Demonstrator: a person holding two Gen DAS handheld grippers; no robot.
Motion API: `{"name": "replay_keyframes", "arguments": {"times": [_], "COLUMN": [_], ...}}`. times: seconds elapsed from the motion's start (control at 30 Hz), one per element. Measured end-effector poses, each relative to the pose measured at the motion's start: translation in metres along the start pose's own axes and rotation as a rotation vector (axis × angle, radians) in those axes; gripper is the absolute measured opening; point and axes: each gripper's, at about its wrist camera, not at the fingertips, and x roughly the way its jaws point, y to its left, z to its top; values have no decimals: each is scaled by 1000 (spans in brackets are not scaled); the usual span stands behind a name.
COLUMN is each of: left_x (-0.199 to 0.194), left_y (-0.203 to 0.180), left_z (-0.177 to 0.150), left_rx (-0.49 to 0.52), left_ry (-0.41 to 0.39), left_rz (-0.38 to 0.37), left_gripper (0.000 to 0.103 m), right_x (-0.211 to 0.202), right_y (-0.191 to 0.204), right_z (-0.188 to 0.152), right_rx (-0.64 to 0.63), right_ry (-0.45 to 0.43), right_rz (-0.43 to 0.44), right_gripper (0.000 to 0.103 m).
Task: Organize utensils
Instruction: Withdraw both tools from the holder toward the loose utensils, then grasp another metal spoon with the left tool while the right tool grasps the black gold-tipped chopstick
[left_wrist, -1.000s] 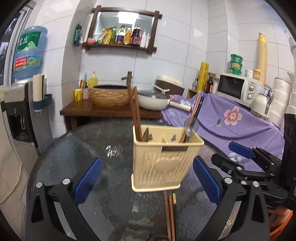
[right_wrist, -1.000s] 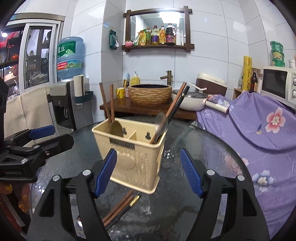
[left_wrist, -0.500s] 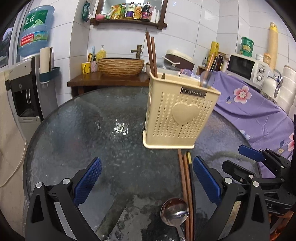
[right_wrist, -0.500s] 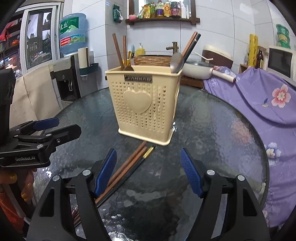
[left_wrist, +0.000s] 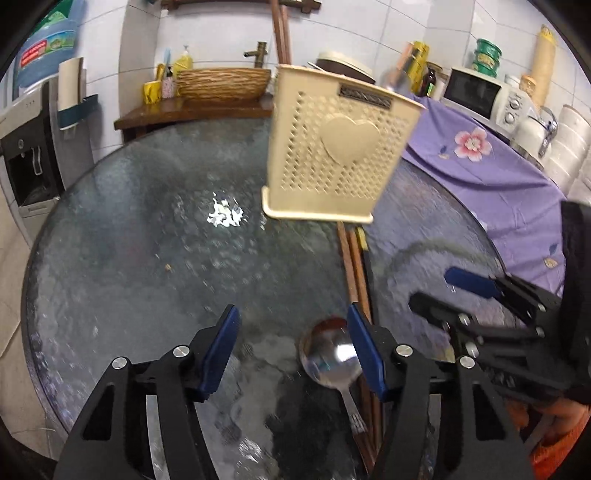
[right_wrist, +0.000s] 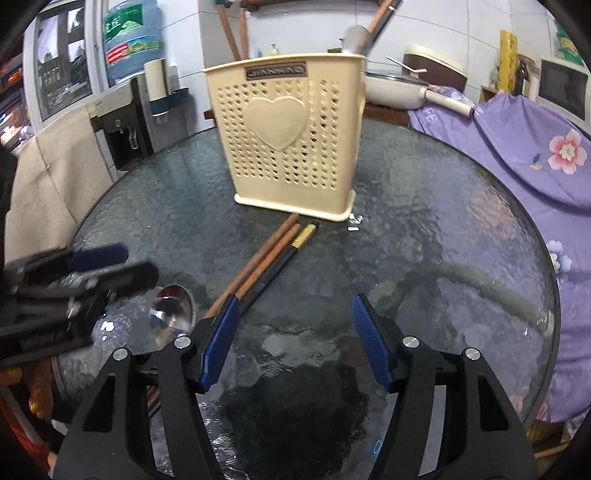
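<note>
A spoon (left_wrist: 330, 356) and chopsticks (right_wrist: 264, 262) lie flat on the glass worktop (left_wrist: 147, 258), in front of the holder (right_wrist: 286, 138). The left hand-held gripper (left_wrist: 293, 350) is not gripping; its jaws have just been closing, the spoon's bowl beside its right finger. The right hand-held gripper (right_wrist: 295, 339), also closing, is empty; the chopsticks pass by its left finger.

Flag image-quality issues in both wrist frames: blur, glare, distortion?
Left wrist view: motion blur smears the utensil holder and the background; glare patch on the glass table; fisheye bends the table rim. Right wrist view: holder sharper; the left tool blurred at the frame edge; ceiling light reflects off the spoon bowl; dark vignette in the corners.
</note>
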Motion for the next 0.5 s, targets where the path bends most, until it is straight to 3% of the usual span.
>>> {"name": "replay_keyframes", "arguments": {"times": [0.27, 0.5], "left_x": [11, 24], "left_y": [-18, -34], "left_z": [-11, -15], "left_rx": [19, 47], "left_ry": [56, 85], "left_rz": [-20, 16], "left_gripper": [62, 61], "right_x": [-1, -1], "right_y": [-22, -26], "right_z": [0, 0], "right_rx": [51, 61], "right_ry": [7, 12], "right_rz": [-53, -60], "right_gripper": [63, 63]}}
